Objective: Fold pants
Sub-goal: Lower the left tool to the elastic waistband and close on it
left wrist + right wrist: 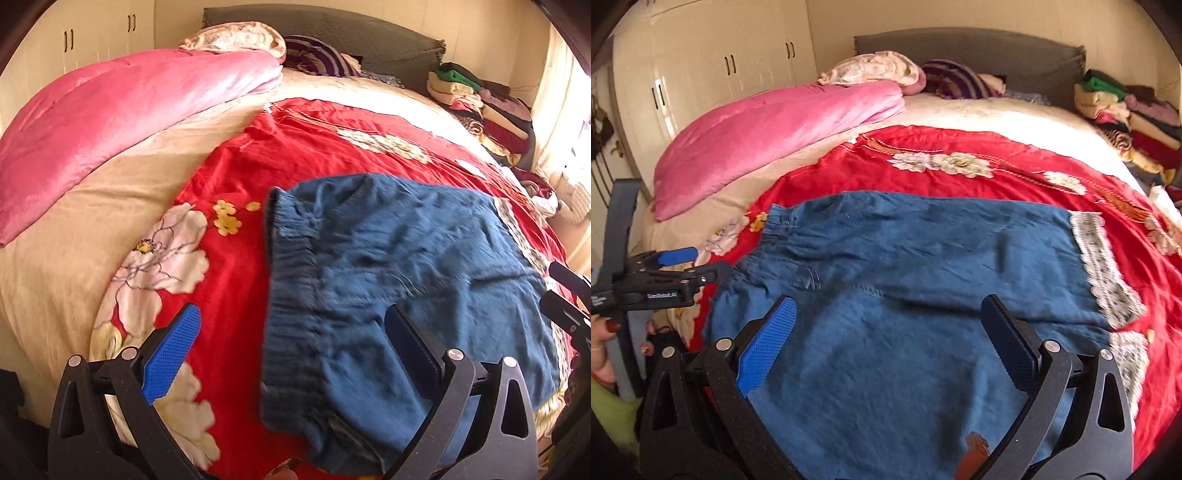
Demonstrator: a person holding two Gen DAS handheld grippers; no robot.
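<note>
While both grippers stand wide with nothing between their fingers, the blue pants (905, 258) lie spread across the red floral cover (979, 147) on the bed (979, 110). In the right wrist view the pants run crosswise: the gathered waistband (775, 229) sits to the left and the lace-trimmed hems (1104, 266) to the right, one leg lying farther up the bed and the other nearer the camera. The right gripper (886, 328) hovers over the near leg, its blue-padded finger (764, 347) and dark finger (1012, 343) well apart above the cloth; whether they touch it I cannot tell. The left gripper (676, 266) shows at the left edge of that view, beside the waistband end, a hand (605, 332) with painted nails holding it.

In the left wrist view the left gripper (291, 350) straddles the waistband (291, 295), one finger (173, 350) over the red cover and the other (410, 350) over the pants (406, 251). The fabric here is blurred. A pink quilt (110, 118) lies folded on the left of the bed, and a stack of clothes (480, 107) sits at the far right corner.
</note>
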